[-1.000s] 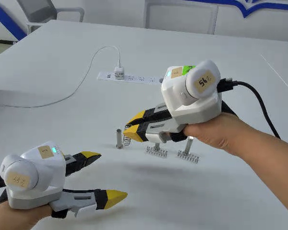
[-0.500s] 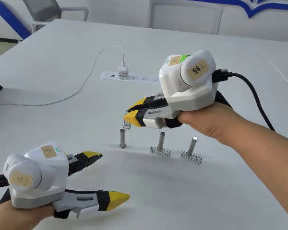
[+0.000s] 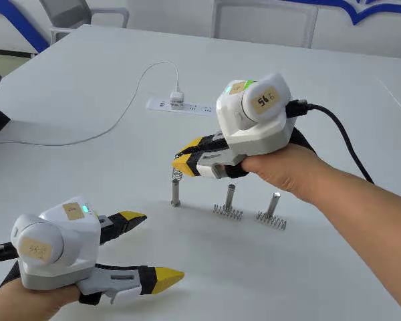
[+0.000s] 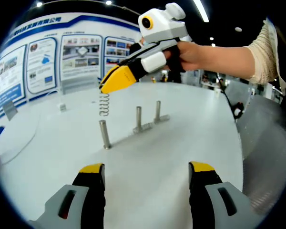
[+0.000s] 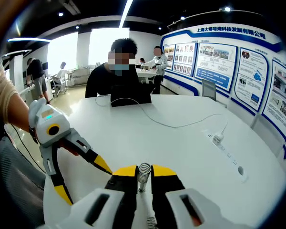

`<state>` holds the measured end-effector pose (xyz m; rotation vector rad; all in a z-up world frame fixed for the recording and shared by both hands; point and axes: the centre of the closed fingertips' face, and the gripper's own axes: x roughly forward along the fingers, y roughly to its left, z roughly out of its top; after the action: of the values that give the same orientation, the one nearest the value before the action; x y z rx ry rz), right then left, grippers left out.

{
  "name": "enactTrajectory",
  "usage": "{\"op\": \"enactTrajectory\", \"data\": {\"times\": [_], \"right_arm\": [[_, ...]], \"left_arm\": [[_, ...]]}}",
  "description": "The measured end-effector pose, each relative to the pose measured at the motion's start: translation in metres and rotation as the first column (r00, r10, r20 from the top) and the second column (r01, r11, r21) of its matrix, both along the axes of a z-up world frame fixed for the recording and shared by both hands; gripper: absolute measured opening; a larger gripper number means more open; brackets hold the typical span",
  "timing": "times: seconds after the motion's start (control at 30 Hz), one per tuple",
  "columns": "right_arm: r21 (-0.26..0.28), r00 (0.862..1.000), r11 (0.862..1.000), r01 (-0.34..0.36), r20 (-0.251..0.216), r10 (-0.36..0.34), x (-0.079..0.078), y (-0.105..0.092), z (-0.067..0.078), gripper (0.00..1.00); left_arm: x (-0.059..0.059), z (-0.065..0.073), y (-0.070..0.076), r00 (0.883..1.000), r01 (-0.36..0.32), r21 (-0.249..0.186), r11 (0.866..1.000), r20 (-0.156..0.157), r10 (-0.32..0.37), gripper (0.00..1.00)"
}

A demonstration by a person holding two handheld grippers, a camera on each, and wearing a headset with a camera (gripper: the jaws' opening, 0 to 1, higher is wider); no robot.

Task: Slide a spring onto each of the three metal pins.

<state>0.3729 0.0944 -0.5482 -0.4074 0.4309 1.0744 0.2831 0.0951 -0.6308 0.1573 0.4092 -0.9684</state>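
Hovering over the leftmost pin [image 3: 176, 194], the right gripper [image 3: 179, 164] has its fingers pressed onto a spring [image 3: 177, 176], pinching it by the upper coils; the spring hangs upright, lower end just above the pin's top; the left gripper view shows a thin gap between the two, so it is not yet on the pin.

Middle pin [image 3: 230, 196] and right pin [image 3: 275, 204] stand upright in a row with the first on the white bench [image 3: 87, 73]; each has a spring lying on its side at its foot, the middle spring [image 3: 227, 212] and the right spring [image 3: 271, 221]; cannot tell whether those coils touch the pins.

Left gripper [image 3: 159, 245] sits low at the near left, well apart from the pins; fingers spread wide, nothing between them.

Right gripper view: spring seen end-on between the two yellow tips, clamped from both sides.

Beyond the pins lies a power strip [image 3: 184, 105]; a white cable [image 3: 113, 124] runs from it off to the left; a black cable [image 3: 341, 137] trails from the back of the right gripper.
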Motion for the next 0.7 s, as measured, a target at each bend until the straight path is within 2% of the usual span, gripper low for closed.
{"op": "enactTrajectory", "data": {"times": [0.37, 0.7], "right_arm": [[-0.018, 1.000, 1.000, 0.002, -0.017, -0.002, 0.008, 0.001, -0.010, 0.11], [-0.033, 0.999, 0.999, 0.002, -0.036, -0.003, 0.004, 0.003, -0.017, 0.11]], "left_arm": [[0.000, -0.002, 0.000, 1.000, 0.003, 0.003, 1.000, -0.006, -0.003, 0.72], [0.000, -0.004, 0.001, 1.000, 0.001, 0.002, 1.000, -0.010, -0.001, 0.71]]}}
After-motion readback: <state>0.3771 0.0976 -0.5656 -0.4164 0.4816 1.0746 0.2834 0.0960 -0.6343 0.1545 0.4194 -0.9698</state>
